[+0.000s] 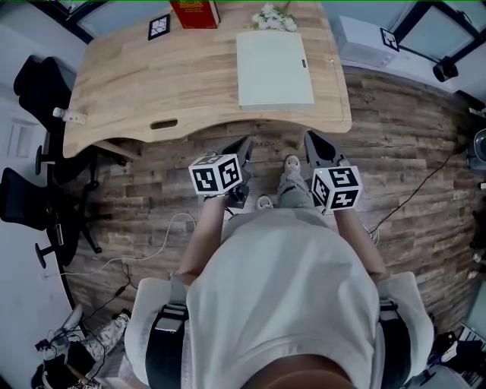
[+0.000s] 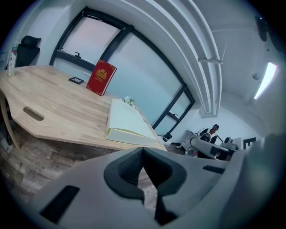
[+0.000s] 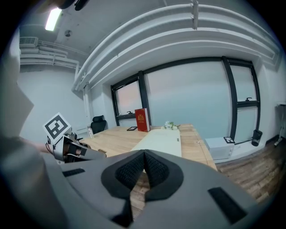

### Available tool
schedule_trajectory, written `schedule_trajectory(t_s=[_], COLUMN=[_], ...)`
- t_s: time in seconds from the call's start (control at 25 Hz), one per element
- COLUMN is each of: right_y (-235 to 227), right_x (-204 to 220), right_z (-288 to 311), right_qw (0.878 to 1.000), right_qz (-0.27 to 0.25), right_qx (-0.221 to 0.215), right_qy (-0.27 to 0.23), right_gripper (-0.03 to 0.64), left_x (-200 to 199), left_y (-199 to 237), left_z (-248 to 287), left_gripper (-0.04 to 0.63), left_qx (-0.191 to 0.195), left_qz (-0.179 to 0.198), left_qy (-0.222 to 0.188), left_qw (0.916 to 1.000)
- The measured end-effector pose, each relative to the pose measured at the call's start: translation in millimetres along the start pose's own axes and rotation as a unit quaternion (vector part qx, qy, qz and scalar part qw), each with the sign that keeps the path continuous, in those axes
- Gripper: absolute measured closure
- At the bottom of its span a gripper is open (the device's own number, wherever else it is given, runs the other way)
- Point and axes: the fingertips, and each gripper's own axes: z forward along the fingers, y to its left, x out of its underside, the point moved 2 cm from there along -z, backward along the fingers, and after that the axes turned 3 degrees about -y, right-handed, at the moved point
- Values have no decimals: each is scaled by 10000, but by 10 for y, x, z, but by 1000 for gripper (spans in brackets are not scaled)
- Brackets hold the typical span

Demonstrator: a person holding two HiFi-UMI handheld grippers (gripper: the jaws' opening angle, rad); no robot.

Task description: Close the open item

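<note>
The white case (image 1: pixel 275 68) lies flat on the table (image 1: pixel 152 83), right of centre, apparently shut. A red book (image 1: pixel 194 13) and flowers (image 1: pixel 275 19) stand behind it. The left gripper (image 1: pixel 243 146) and right gripper (image 1: pixel 314 143) hang short of the table edge, both clenched on nothing.

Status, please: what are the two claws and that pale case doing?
Left gripper and right gripper shut, empty, short of the table. Pale case lies flat, looks closed. Nothing blocks it.
</note>
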Motion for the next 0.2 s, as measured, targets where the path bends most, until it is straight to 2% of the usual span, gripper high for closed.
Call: schedule_trajectory(t_s=[0.2], right_y=[-27], right_x=[2], right_z=[26], right_qw=[10000], right_qz=[-49], right_qx=[20], right_qy=[15], right_gripper=[598], left_x=[-85], left_y=[67], left_z=[5], left_gripper=[575], left_qx=[-100], left_qz=[-48], left_qy=[-72], left_qw=[9999])
